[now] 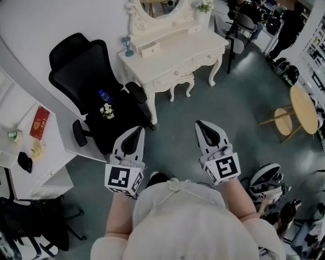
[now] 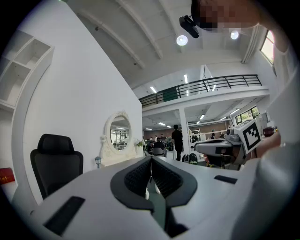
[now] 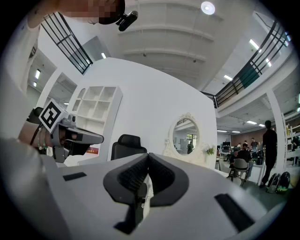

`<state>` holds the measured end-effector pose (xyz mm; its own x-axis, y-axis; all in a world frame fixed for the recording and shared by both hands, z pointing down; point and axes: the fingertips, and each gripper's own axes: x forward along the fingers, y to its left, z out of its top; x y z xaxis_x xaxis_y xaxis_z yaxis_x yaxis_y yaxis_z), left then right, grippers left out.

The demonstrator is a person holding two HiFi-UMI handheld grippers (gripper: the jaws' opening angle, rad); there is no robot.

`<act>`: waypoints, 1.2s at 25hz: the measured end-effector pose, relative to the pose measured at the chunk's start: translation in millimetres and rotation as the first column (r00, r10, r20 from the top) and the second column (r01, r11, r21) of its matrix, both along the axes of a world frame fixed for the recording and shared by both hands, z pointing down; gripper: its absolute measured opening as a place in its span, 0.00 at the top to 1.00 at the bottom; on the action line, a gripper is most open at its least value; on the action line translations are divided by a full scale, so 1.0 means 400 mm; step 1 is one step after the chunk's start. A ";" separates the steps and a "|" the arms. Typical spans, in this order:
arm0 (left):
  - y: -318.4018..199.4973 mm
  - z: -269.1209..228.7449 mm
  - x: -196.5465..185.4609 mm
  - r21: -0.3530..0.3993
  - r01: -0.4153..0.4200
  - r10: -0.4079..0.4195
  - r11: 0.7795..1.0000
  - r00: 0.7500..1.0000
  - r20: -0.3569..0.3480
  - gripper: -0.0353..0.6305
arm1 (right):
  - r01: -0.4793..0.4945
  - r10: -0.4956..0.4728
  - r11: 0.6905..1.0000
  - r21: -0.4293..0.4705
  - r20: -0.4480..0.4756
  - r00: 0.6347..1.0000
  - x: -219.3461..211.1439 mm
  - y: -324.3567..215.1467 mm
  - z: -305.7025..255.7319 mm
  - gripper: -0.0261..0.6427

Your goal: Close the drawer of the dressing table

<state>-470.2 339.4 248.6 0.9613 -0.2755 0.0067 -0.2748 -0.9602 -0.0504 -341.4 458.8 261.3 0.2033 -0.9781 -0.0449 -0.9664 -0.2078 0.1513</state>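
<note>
The white dressing table (image 1: pixel 175 53) with its oval mirror (image 1: pixel 160 6) stands against the curved wall, well ahead of me. A small drawer (image 1: pixel 150 49) on its upper tier sticks out, open. Both grippers are held level near my body, far from the table. My left gripper (image 1: pixel 136 133) is shut with nothing in it, and my right gripper (image 1: pixel 201 126) is likewise shut and empty. In the left gripper view the jaws (image 2: pixel 151 163) meet, with the mirror (image 2: pixel 117 133) beyond. In the right gripper view the jaws (image 3: pixel 147 158) also meet, and the mirror (image 3: pixel 185 135) shows past them.
A black office chair (image 1: pixel 89 86) stands between me and the table's left end, with a water bottle (image 1: pixel 104 95) and small flowers on its seat. White shelves (image 1: pixel 30 147) run along the left. A round wooden table (image 1: pixel 303 109) is at the right, with people further back.
</note>
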 end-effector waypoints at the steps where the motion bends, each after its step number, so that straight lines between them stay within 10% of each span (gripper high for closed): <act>1: 0.001 0.000 0.002 0.000 0.000 0.000 1.000 1.000 0.001 0.92 | 0.002 -0.002 1.000 -0.001 0.006 1.000 0.002 -0.001 0.002 0.96; 17: -0.014 -0.011 0.067 -0.031 -0.003 0.002 1.000 0.999 -0.043 0.92 | -0.037 0.036 0.999 0.016 0.056 0.998 0.068 -0.011 0.008 0.95; 18: -0.025 -0.015 0.071 -0.041 0.023 -0.025 0.999 0.998 -0.064 0.80 | -0.039 0.038 0.999 0.014 0.058 0.998 0.075 -0.011 0.010 0.95; 19: -0.040 -0.016 0.076 -0.044 0.055 -0.058 0.998 0.996 -0.073 0.44 | -0.040 0.039 0.999 0.011 0.059 0.997 0.082 -0.013 0.011 0.95; 20: -0.057 -0.012 0.080 -0.037 0.088 -0.090 0.995 0.994 -0.068 0.37 | -0.040 0.040 0.999 0.007 0.060 0.997 0.089 -0.017 0.013 0.95; 30: -0.200 0.064 0.218 -0.031 0.103 -0.102 0.994 0.995 0.024 0.34 | -0.049 0.052 0.998 -0.031 0.085 0.995 0.223 -0.149 0.074 0.95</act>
<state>-383.1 259.2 274.3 0.9276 -0.3716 0.0382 -0.3708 -0.9283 -0.0276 -252.1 399.3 290.7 0.2544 -0.9671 0.0033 -0.9644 -0.2535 0.0748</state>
